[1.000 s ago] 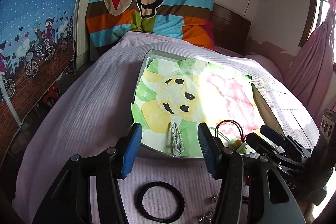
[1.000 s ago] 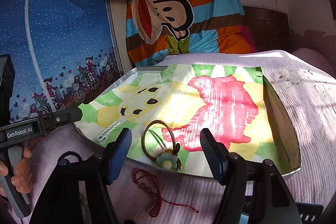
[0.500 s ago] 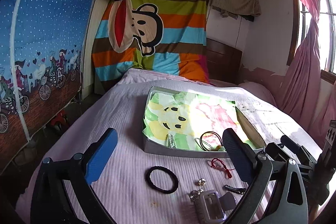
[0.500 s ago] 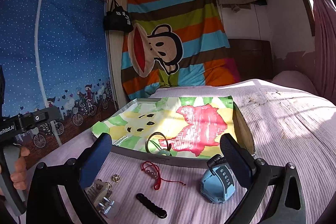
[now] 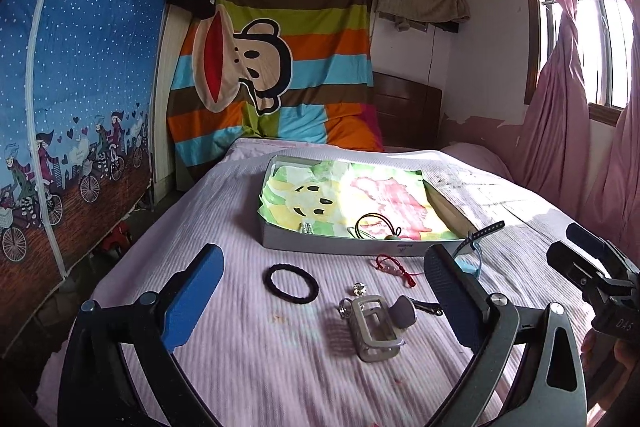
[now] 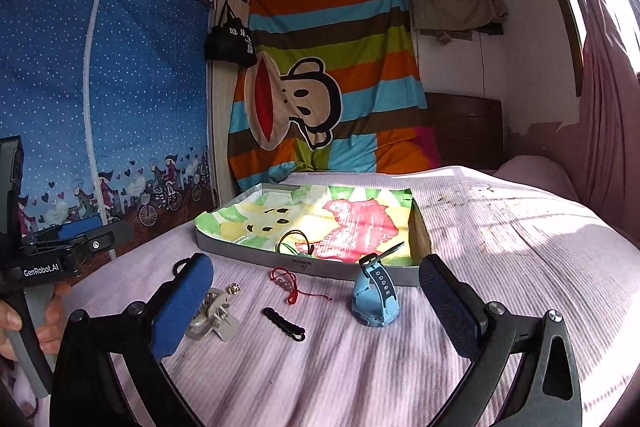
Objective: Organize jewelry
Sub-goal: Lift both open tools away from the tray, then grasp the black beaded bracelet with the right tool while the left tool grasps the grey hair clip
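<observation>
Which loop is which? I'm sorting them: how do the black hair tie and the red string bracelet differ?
The black hair tie is a thick, closed, round ring; the red string bracelet is thin, bunched, beaded, with a loose tail. The hair tie lies further left. Both lie on the bed, outside the box.

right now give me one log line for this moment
left tool: open, empty | right tool: open, empty | in tray: chain, hair tie | on bed: black band, red cord, blue watch
</observation>
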Action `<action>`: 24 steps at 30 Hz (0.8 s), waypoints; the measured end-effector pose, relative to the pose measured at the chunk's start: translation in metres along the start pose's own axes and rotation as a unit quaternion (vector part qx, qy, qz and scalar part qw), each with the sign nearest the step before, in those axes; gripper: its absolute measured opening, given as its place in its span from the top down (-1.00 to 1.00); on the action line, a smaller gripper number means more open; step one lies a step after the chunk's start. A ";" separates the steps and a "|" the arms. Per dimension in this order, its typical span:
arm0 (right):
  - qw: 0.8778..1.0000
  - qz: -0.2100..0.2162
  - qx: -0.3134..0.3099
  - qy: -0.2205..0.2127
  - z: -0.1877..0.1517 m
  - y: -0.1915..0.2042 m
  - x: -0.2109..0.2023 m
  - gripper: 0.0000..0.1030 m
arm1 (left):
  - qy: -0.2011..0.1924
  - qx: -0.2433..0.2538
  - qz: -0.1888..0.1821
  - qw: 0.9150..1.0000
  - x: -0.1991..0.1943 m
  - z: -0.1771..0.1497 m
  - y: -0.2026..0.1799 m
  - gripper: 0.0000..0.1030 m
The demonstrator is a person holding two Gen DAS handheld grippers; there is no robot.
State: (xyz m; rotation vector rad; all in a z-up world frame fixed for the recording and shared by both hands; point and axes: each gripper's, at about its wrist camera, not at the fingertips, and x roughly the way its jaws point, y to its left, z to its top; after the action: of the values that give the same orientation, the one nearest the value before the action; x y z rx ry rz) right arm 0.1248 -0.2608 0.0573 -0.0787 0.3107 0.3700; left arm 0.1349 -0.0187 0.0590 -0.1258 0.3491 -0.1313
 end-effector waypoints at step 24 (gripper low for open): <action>0.972 0.096 -0.059 0.206 -0.050 -0.010 0.098 -0.08 | 0.169 0.055 -0.073 0.981 0.070 -0.057 -0.010 -0.85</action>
State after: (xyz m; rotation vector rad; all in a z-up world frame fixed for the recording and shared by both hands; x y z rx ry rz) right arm 0.2014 -0.2434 -0.0207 -0.2452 0.7102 0.5654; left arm 0.1793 -0.0450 -0.0157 -0.0179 0.6705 -0.3189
